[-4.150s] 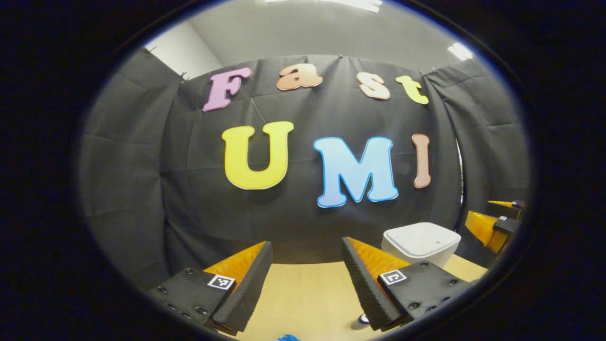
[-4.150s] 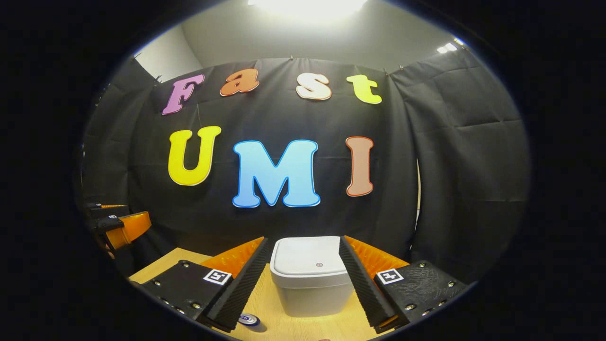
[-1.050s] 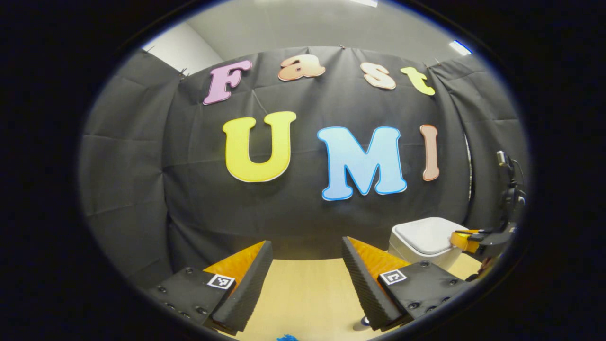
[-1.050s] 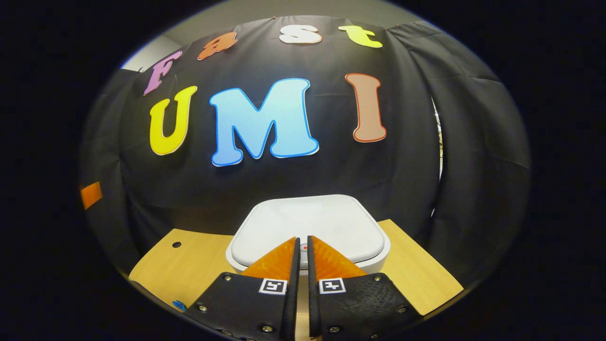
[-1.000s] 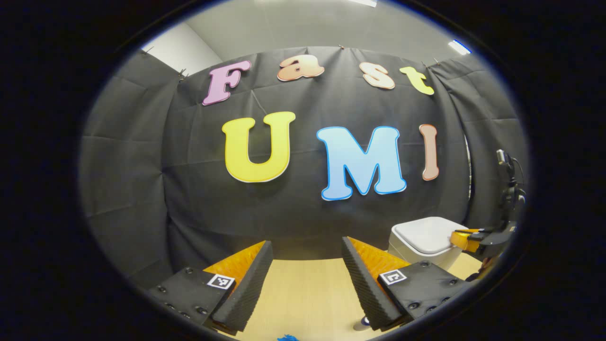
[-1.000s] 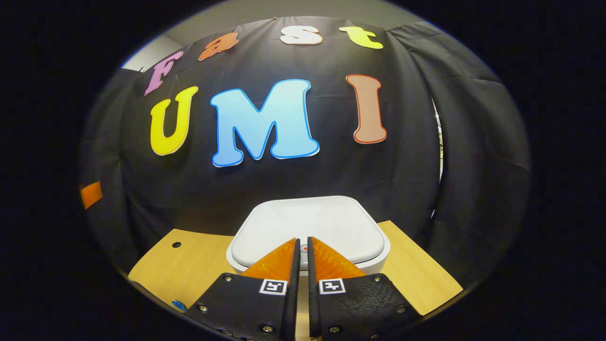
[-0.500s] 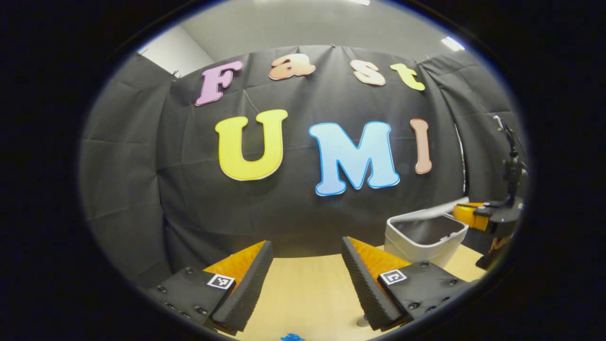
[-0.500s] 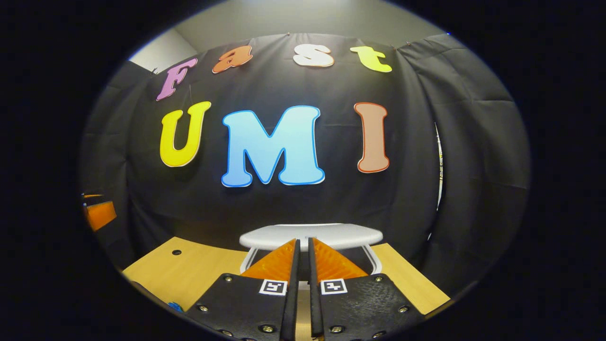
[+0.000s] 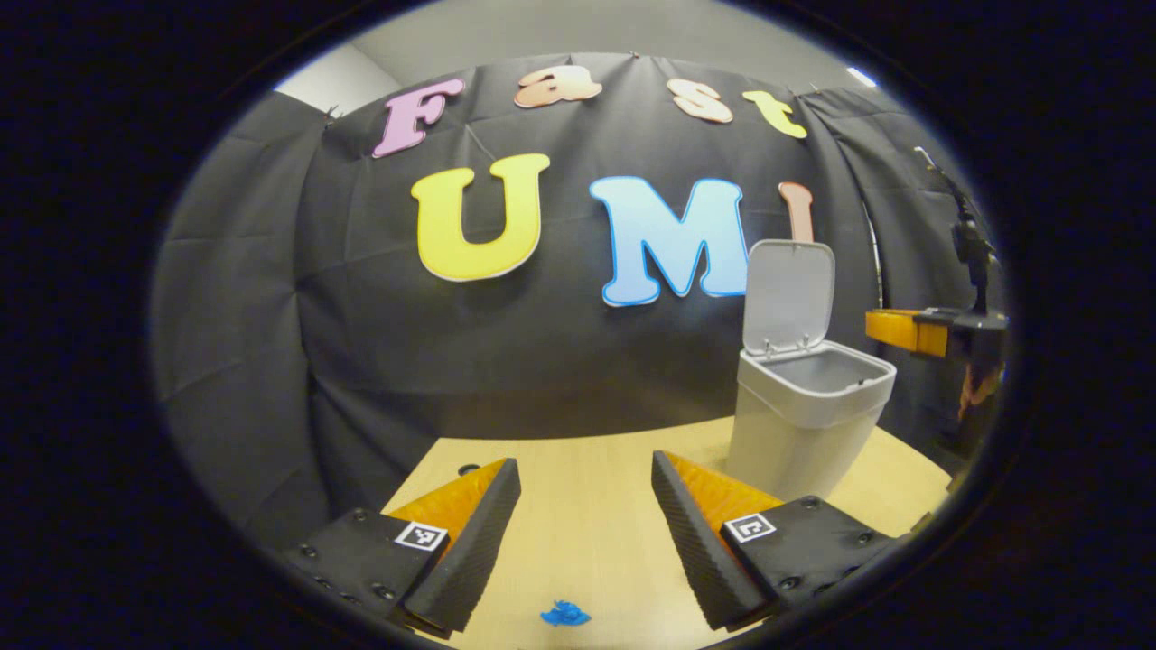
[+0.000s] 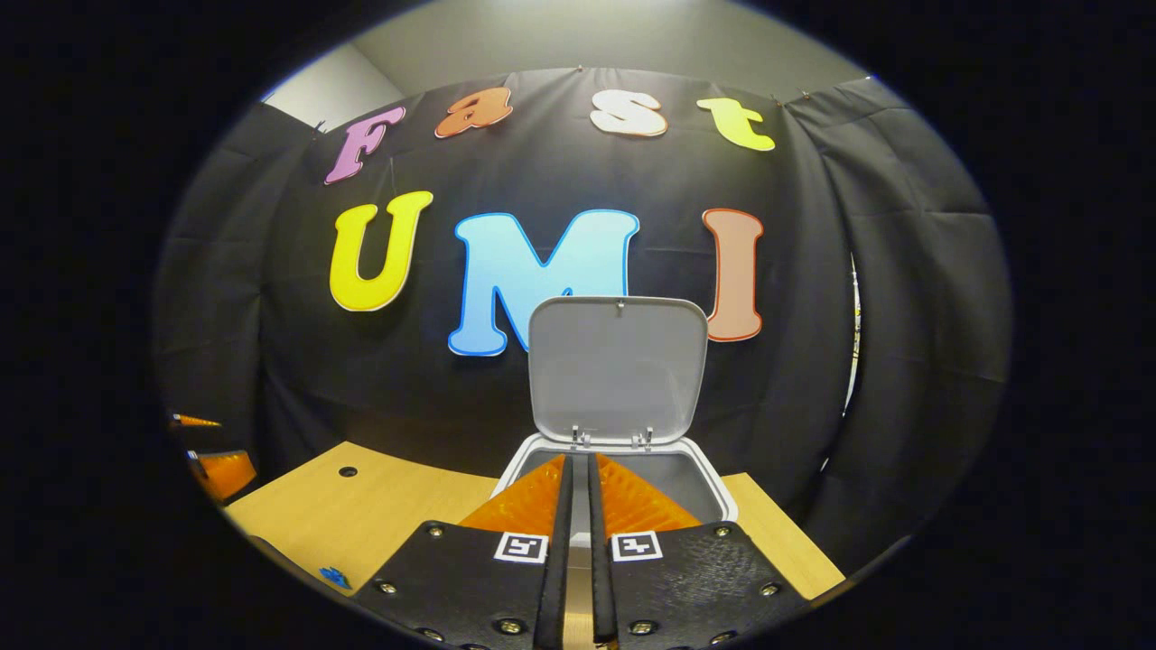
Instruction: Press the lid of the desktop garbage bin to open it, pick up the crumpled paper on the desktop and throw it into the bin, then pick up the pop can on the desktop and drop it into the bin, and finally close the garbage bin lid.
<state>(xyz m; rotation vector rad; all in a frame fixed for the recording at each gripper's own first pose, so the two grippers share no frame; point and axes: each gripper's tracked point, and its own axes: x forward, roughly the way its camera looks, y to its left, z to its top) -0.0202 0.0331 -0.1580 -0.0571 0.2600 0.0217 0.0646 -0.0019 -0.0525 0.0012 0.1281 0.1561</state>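
The white desktop bin [image 9: 799,433] stands at the right of the wooden table, its lid [image 9: 787,293] swung upright and the inside showing. In the right gripper view the lid [image 10: 619,370] rises behind the bin's rim [image 10: 722,498]. My right gripper [image 10: 578,465] is shut with nothing held, its tips just above the front of the opening. From the left gripper view it [image 9: 883,325] hovers right of the bin. My left gripper [image 9: 585,487] is open and empty above the table, left of the bin. A small blue crumpled scrap [image 9: 564,614] lies below it.
The wooden table [image 9: 578,533] has a small round hole [image 9: 468,469] near its back left edge. Black cloth walls close in behind and to both sides. The left gripper [image 10: 217,469] shows at the far left of the right gripper view, near the blue scrap [image 10: 334,576].
The bin's lid has sprung from flat and closed to fully upright. My right gripper, still shut, has lifted off the lid. My left gripper's view has tilted down, showing more table.
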